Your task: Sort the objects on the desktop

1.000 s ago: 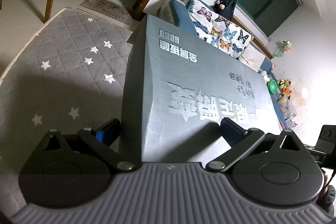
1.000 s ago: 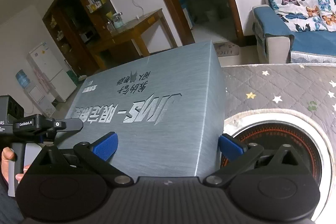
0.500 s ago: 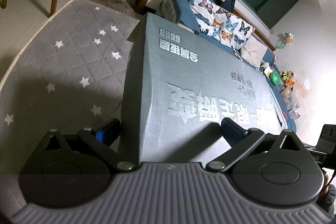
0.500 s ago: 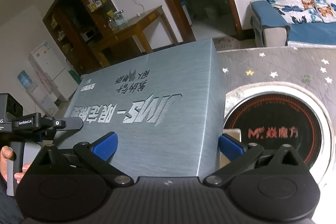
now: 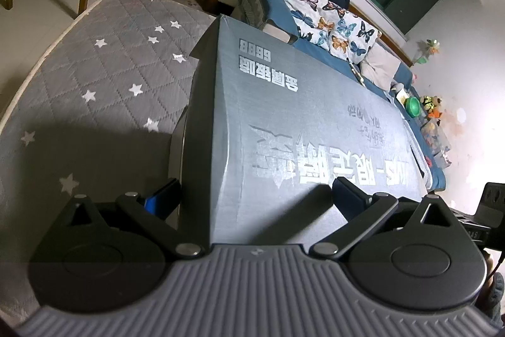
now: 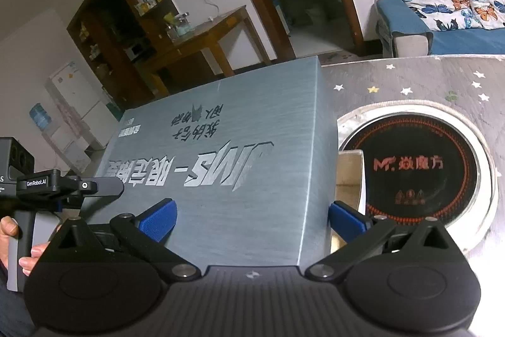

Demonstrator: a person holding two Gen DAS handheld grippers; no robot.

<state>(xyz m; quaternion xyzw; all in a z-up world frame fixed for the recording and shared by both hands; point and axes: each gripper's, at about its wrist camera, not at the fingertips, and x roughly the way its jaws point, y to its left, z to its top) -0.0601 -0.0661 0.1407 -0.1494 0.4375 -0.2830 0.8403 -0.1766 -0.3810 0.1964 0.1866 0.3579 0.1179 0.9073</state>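
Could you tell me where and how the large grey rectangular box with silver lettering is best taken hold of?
Grip the large grey rectangular box at its two short ends, one gripper per end, each coming in level from outside. It is broad, flat and long, too wide for a single jaw. The left gripper and right gripper each straddle a near corner edge already, fingers on either face.

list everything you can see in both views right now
flat grey-blue cardboard box with silver lettering: 1, grey-blue, between both grippers, above the table
grey quilted star-print table cover: 1, grey, under the box
round black induction cooktop: 1, black with red lettering, set into the table right of the box
blue sofa with butterfly-print cushions: 1, background
wooden side table: 1, brown, background
left gripper: jaws clamped on the box
right gripper: jaws clamped on the box
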